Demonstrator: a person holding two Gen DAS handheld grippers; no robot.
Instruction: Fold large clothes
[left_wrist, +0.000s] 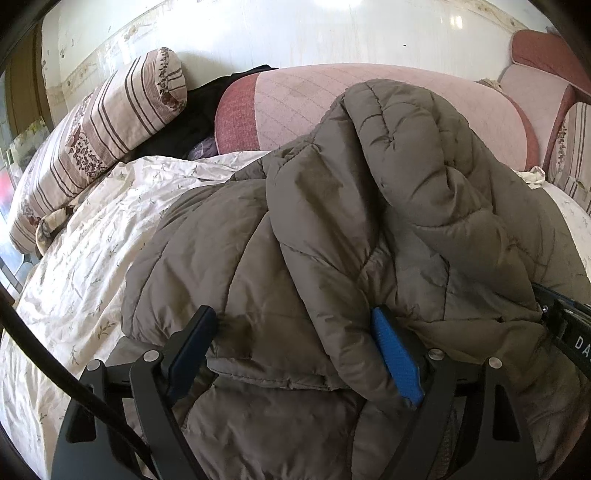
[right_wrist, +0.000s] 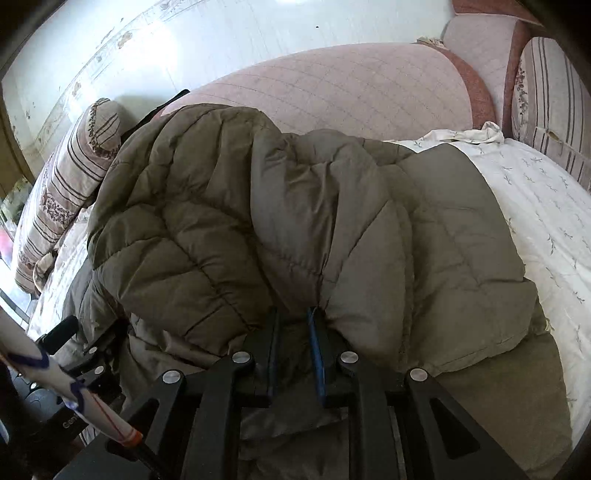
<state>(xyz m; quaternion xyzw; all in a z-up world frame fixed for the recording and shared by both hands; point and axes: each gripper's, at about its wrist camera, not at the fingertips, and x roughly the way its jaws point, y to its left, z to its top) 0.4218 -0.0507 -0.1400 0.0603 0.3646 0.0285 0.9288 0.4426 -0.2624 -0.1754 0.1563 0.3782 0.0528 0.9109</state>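
Observation:
A large grey-brown quilted puffer jacket (left_wrist: 332, 229) lies bunched and partly folded on a bed with a white floral sheet (left_wrist: 81, 258). My left gripper (left_wrist: 295, 317) is open, its blue-padded fingers (left_wrist: 397, 358) wide apart around a thick fold of the jacket near its hem. In the right wrist view the jacket (right_wrist: 295, 221) fills the middle; my right gripper (right_wrist: 293, 314) is shut on a pinched fold of it. The left gripper also shows at the lower left of the right wrist view (right_wrist: 74, 343), beside the jacket's edge.
A striped floral bolster pillow (left_wrist: 110, 125) lies at the left. A pink quilted headboard cushion (left_wrist: 332, 99) stands behind the jacket, with dark clothing (left_wrist: 192, 110) beside it. Another striped pillow (right_wrist: 550, 103) is at the right. The white sheet (right_wrist: 535, 206) shows right of the jacket.

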